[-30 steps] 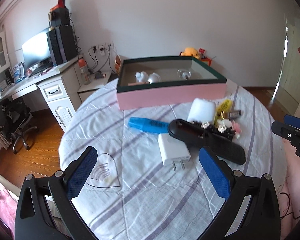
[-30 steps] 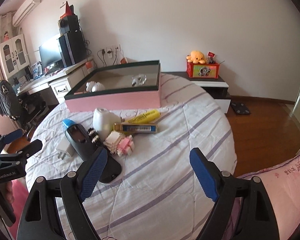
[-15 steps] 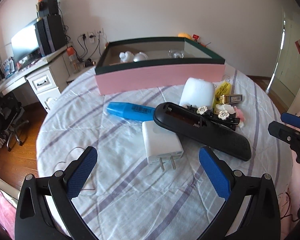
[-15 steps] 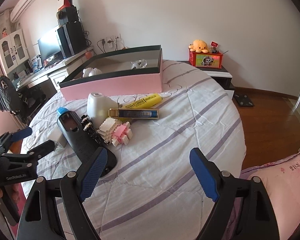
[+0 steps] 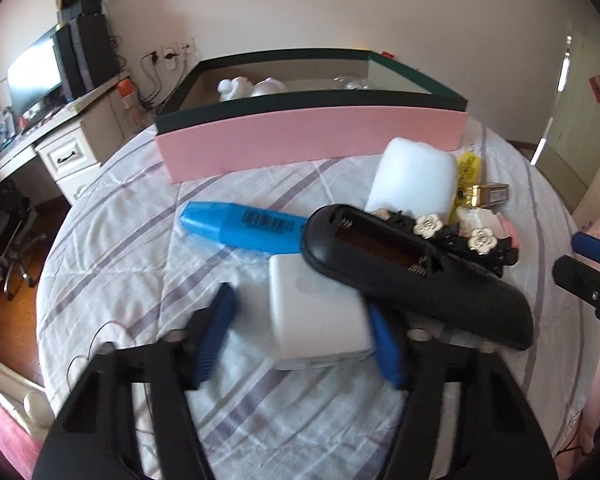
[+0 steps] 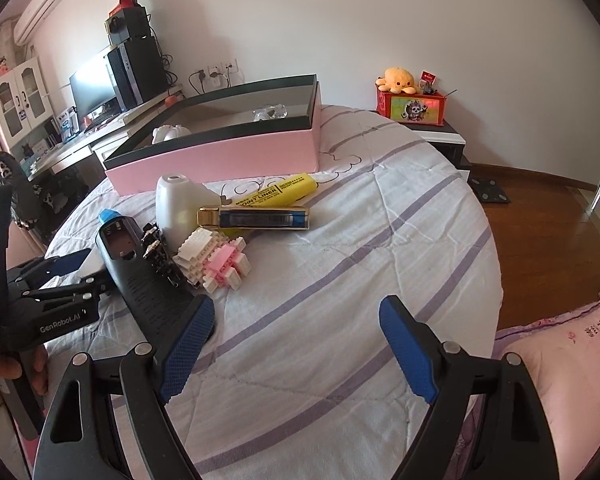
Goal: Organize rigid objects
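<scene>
White charger [image 5: 320, 316] between the closing jaws of the left gripper [image 5: 300, 336], right pad at its side, left pad a little short of it; no firm clamp visible yet. Lying flat on the striped tablecloth [image 5: 140, 240], far corner tucked under the black remote [image 5: 416, 276], so likely to drag on that when lifted. Just beyond the jaws, a blue highlighter [image 5: 240, 224]; further ahead, the pink box [image 5: 312, 140], open-topped, probably the destination. Right gripper [image 6: 296, 344] with jaws wide apart over bare cloth, nothing between them, seemingly waiting. To its left, the remote's end near the left pad; ahead, a brick toy [image 6: 216, 260]. Free cloth to the right, up to the table's round edge.
</scene>
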Available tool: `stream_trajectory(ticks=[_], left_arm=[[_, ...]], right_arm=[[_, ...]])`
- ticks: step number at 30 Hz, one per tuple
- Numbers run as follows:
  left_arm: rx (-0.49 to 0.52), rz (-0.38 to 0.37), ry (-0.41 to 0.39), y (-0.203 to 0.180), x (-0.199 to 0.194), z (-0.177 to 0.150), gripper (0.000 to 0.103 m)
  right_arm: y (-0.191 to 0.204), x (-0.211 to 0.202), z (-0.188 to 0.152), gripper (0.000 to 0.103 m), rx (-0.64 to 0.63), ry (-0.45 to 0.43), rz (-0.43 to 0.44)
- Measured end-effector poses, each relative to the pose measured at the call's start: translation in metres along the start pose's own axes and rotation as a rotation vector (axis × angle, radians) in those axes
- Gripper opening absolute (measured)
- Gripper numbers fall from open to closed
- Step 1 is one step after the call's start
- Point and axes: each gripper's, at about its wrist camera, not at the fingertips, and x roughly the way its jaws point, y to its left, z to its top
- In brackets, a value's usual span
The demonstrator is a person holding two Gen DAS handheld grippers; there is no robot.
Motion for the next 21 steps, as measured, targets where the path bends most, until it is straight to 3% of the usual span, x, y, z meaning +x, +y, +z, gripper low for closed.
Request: stream_trajectory(ticks=[2, 12, 21], left_arm=[[0.004, -0.016, -0.009, 0.001, -0.003, -0.001, 0.041], [-0.023, 0.041, -0.015, 0.029, -0.017, -0.012, 0.041], [-0.066, 0.06, -0.023, 0.061, -0.025, -0.02, 0.041]], right_arm=[[0.003, 0.0, 0.004, 0.086, -0.006, -0.006, 0.002], [0.045, 0.016, 0.038, 0.086, -0.078, -0.025, 0.035], [0.085, 0.055, 0.066, 0.086, -0.122, -0.001, 0.063]])
